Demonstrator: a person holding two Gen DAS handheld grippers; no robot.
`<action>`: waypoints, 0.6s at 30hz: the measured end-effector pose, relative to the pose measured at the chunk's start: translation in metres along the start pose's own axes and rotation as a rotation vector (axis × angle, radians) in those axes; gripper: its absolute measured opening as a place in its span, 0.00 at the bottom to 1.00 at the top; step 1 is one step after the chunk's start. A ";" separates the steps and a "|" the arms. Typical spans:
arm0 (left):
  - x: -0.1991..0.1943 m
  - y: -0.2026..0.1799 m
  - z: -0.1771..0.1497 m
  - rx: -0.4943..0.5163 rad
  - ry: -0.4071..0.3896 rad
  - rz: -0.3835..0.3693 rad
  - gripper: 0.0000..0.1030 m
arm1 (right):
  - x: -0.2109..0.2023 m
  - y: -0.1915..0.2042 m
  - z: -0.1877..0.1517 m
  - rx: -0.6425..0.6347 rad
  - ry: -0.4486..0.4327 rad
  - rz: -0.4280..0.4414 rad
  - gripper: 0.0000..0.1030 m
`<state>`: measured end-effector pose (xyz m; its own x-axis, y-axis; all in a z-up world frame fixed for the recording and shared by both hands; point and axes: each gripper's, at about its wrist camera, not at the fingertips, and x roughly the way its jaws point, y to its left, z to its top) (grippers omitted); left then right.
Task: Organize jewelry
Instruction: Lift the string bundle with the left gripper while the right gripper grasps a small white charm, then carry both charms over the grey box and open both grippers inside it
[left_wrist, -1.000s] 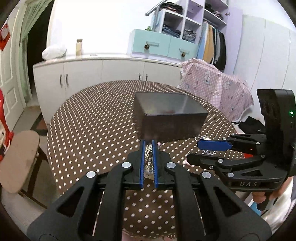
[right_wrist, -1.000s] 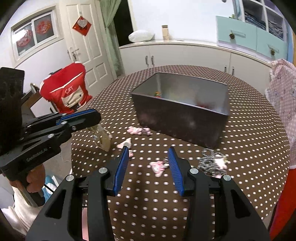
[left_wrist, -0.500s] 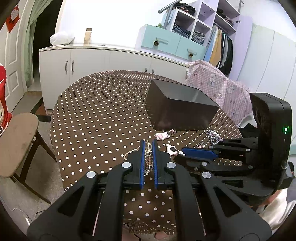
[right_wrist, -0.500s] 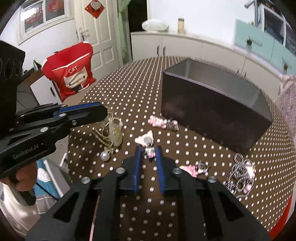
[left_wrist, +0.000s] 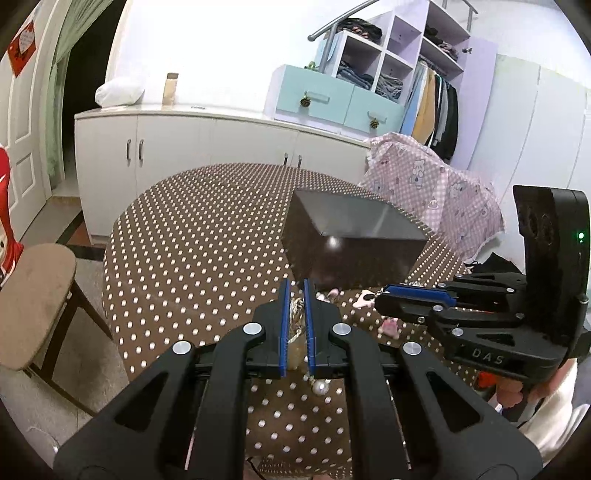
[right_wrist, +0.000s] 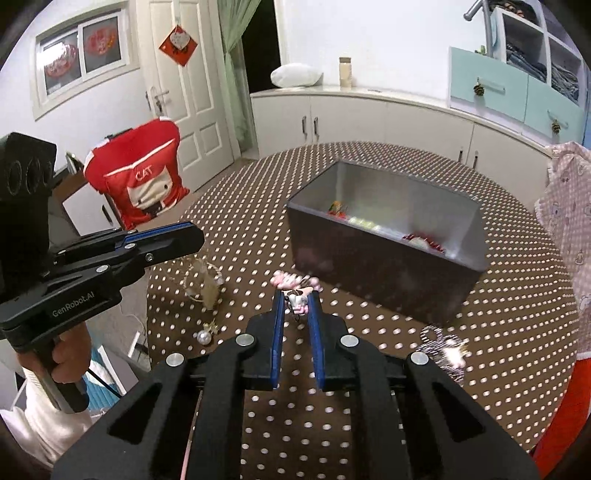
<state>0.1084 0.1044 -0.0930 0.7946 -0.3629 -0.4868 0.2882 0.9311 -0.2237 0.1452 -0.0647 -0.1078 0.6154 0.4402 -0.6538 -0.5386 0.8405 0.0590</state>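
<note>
Jewelry first: gold chain necklace (left_wrist: 295, 325) pinched between the blue pads of the left gripper (left_wrist: 295, 291), low centre of the left wrist view, jaws fully closed on it, a pearl (left_wrist: 320, 387) dangling beneath. Small pink-and-white charm (right_wrist: 298, 301) clamped at the tips of the right gripper (right_wrist: 295, 297), centre of the right wrist view, jaws nearly closed around it. Another pink charm (right_wrist: 290, 279) lying just beyond on the dotted brown tablecloth (right_wrist: 229, 236). Silvery chain bundle (right_wrist: 445, 349) at lower right, near the dark metal box (right_wrist: 388, 258). Box right of centre, holding red and green pieces (right_wrist: 421, 238). Red chair cover (right_wrist: 140, 181) at left.
</note>
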 end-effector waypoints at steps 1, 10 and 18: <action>0.000 -0.002 0.004 0.004 -0.007 -0.004 0.08 | -0.004 -0.003 0.002 0.003 -0.010 -0.008 0.11; -0.003 -0.026 0.040 0.064 -0.077 -0.020 0.08 | -0.027 -0.025 0.014 0.026 -0.075 -0.051 0.11; 0.003 -0.034 0.037 0.139 -0.048 -0.015 0.26 | -0.037 -0.037 0.011 0.046 -0.097 -0.073 0.11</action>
<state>0.1207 0.0725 -0.0560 0.8135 -0.3777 -0.4423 0.3688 0.9230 -0.1100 0.1486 -0.1086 -0.0775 0.7062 0.4041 -0.5814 -0.4645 0.8841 0.0503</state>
